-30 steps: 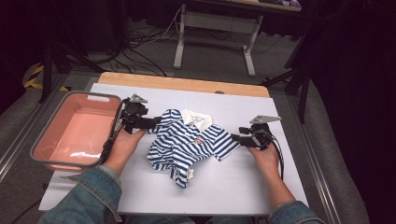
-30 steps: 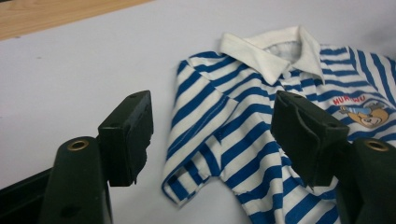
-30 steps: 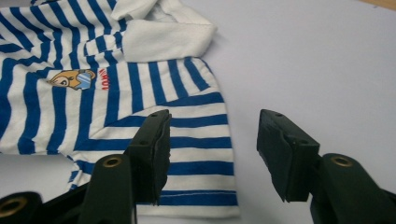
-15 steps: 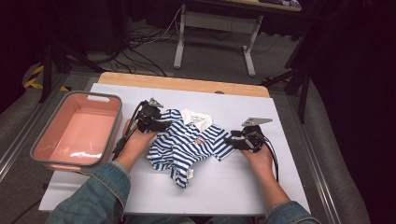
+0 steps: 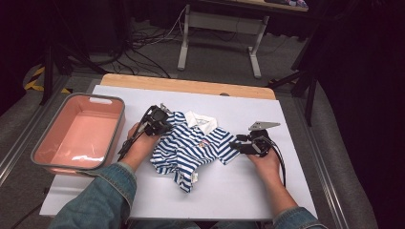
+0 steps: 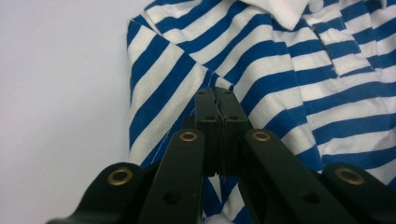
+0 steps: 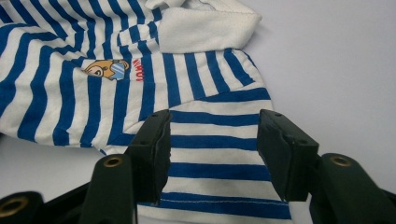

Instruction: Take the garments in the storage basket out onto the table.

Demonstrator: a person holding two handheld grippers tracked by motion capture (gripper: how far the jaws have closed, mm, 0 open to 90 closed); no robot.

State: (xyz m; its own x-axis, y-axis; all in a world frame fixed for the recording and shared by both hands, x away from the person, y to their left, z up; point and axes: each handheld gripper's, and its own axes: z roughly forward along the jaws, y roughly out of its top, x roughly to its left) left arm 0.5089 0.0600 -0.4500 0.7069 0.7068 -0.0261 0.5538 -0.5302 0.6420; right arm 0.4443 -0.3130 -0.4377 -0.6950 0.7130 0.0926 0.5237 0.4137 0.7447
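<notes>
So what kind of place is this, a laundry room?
More likely a lab or recording studio: a white work table on a dark floor, loose cables, a metal stand, and a person working hand-held grippers.

The left gripper point(image 5: 160, 125) is held low at the end of a bent forearm, its jaws having just been closed together. The right gripper point(image 5: 237, 144) is held level, its jaws kept apart.

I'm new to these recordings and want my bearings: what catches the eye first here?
A small blue-and-white striped polo shirt lies mid-table on the white table top. The left claw has just closed, pinching the fabric at one sleeve; the right claw stands open astride the other sleeve. A pink tub sits at the table's left edge.
</notes>
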